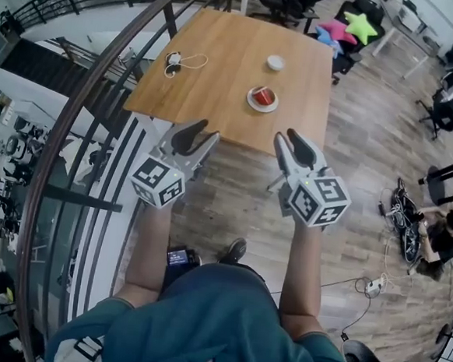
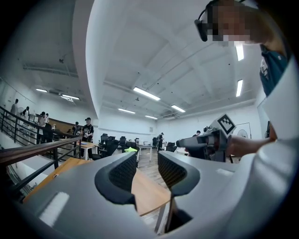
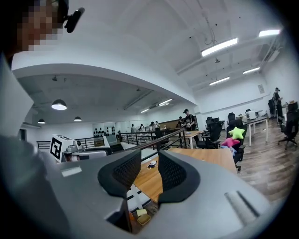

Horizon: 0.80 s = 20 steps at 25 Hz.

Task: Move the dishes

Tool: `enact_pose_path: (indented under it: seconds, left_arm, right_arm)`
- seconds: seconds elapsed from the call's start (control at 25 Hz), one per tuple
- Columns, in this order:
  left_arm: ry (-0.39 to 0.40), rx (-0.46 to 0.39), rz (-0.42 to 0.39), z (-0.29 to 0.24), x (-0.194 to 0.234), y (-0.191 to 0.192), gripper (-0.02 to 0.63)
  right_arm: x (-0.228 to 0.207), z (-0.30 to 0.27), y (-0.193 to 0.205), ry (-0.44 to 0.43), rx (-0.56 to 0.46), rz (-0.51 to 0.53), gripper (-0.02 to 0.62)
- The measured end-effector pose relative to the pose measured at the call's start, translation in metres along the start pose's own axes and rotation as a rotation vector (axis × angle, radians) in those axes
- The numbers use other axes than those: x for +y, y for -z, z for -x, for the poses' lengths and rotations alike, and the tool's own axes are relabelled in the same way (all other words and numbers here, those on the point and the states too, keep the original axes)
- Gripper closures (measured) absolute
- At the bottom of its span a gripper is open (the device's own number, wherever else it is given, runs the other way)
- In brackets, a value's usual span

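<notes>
A white saucer with a red cup (image 1: 263, 98) on it sits near the front right of the wooden table (image 1: 219, 82). A small white dish (image 1: 276, 62) lies farther back. My left gripper (image 1: 207, 133) and right gripper (image 1: 286, 136) hover side by side just short of the table's near edge, both open and holding nothing. In the left gripper view the jaws (image 2: 145, 164) frame only the table's wood (image 2: 147, 193). Between the right gripper's jaws (image 3: 149, 170) I see the table top (image 3: 205, 156). The dishes are out of sight in both gripper views.
A white cable with earphones (image 1: 177, 61) lies at the table's left side. A dark curved railing (image 1: 84, 103) runs along the left over a drop to a lower floor. Chairs with star cushions (image 1: 348, 28) stand behind the table. A person sits on the floor (image 1: 441, 236) at right.
</notes>
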<state>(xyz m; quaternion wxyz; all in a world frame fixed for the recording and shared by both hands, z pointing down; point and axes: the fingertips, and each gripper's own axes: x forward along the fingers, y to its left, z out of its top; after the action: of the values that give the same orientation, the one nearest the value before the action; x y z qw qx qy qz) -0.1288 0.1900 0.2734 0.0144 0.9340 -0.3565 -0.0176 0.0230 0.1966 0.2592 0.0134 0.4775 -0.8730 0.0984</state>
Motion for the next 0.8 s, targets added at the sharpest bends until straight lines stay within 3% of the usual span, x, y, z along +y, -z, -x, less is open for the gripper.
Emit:
enact_pose_path:
  seconds: [0.36, 0.8]
  left_arm:
    - [-0.091, 0.030, -0.013, -0.051, 0.017, 0.005, 0.462]
    - [-0.094, 0.064, -0.046, -0.109, 0.013, 0.002, 0.462]
  right_arm:
    - [-0.061, -0.034, -0.006, -0.078, 0.004, -0.023, 0.497]
    - [-0.123, -0.042, -0.017, -0.084, -0.022, -0.058, 0.495]
